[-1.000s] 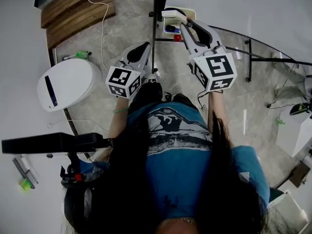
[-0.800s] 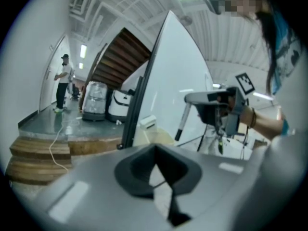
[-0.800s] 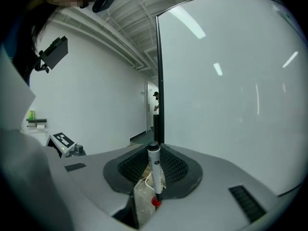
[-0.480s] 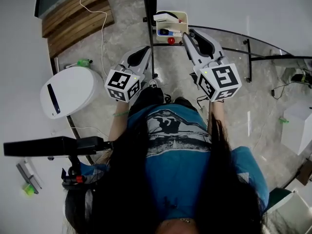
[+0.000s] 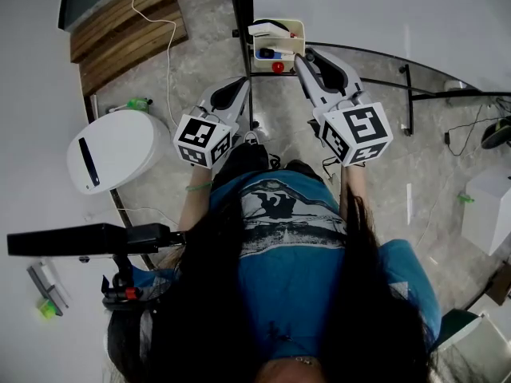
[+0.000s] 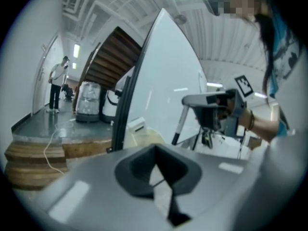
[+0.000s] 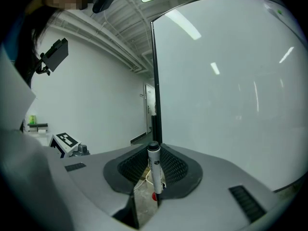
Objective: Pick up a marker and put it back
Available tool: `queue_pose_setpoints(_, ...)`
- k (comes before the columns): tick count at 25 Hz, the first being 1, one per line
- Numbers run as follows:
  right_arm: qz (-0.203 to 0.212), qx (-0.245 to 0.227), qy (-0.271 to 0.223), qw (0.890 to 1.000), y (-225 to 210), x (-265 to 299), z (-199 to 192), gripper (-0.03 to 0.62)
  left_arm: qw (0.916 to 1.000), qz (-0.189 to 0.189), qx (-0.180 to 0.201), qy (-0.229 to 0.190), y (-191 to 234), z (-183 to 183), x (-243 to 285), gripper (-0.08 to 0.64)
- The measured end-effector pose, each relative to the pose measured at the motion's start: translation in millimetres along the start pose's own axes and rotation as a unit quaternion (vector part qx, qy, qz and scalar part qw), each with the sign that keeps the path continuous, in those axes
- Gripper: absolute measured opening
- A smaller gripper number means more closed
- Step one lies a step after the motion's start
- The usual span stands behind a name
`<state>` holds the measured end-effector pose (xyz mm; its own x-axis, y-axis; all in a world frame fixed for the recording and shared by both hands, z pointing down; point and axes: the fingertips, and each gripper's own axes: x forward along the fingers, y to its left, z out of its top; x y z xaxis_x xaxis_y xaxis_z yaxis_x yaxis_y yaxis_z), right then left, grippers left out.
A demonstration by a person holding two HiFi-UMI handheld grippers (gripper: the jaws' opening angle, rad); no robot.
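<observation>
The right hand-held gripper (image 7: 155,161) clamps a white marker (image 7: 153,173) upright, with the marker tray (image 5: 302,33) just ahead; the left hand-held gripper (image 6: 155,160), closed and empty, sits farther back.

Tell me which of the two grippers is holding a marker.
The right gripper: a white marker stands clamped between its jaws, while the left gripper has nothing between its.

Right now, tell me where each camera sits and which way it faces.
Head view: on the person's head, facing steeply down; hair, blue shirt, forearms, left gripper, right gripper.
Left gripper view: on that gripper, along its empty jaws toward the edge of the whiteboard; the person's right wrist shows.
Right gripper view: along jaws clamping a marker, facing the whiteboard; left gripper's cube shows.
Shared: all three show the whiteboard.
</observation>
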<state>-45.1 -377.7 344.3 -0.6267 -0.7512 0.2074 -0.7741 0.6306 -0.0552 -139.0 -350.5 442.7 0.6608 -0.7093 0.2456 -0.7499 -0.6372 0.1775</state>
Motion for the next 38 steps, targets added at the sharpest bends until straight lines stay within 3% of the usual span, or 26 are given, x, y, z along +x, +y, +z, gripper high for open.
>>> queue_pose_setpoints(11,0.005,-0.010,0.002,1.000,-0.9,5.0,2.4,0.083,0.9999,-0.001,-0.010,0.007,-0.6,-3.6,1.7,0.003)
queue_pose_setpoints(17,-0.004,-0.072,0.012,0.997,-10.0,22.9,10.5,0.083,0.9998,0.004,-0.015,0.012,2.1,-6.8,0.7,0.003)
queue_pose_setpoints(23,0.015,-0.133,0.067,0.989,-10.8,62.2,-21.4,0.083,0.9997,0.012,-0.019,0.013,8.6,-8.8,-2.7,0.003)
queue_pose_setpoints(28,0.020,-0.185,0.143,0.972,-10.3,85.0,-67.7,0.083,0.9994,0.023,-0.025,0.013,16.3,-9.3,-8.4,0.003)
queue_pose_setpoints(32,0.034,-0.169,0.170,0.970,-4.9,93.5,-90.2,0.083,0.9991,0.028,-0.030,0.014,19.7,-11.7,-12.3,0.003)
queue_pose_setpoints(38,0.041,-0.153,0.168,0.973,2.9,104.2,-99.7,0.084,0.9986,0.034,-0.035,0.019,21.6,-18.7,-16.2,0.003)
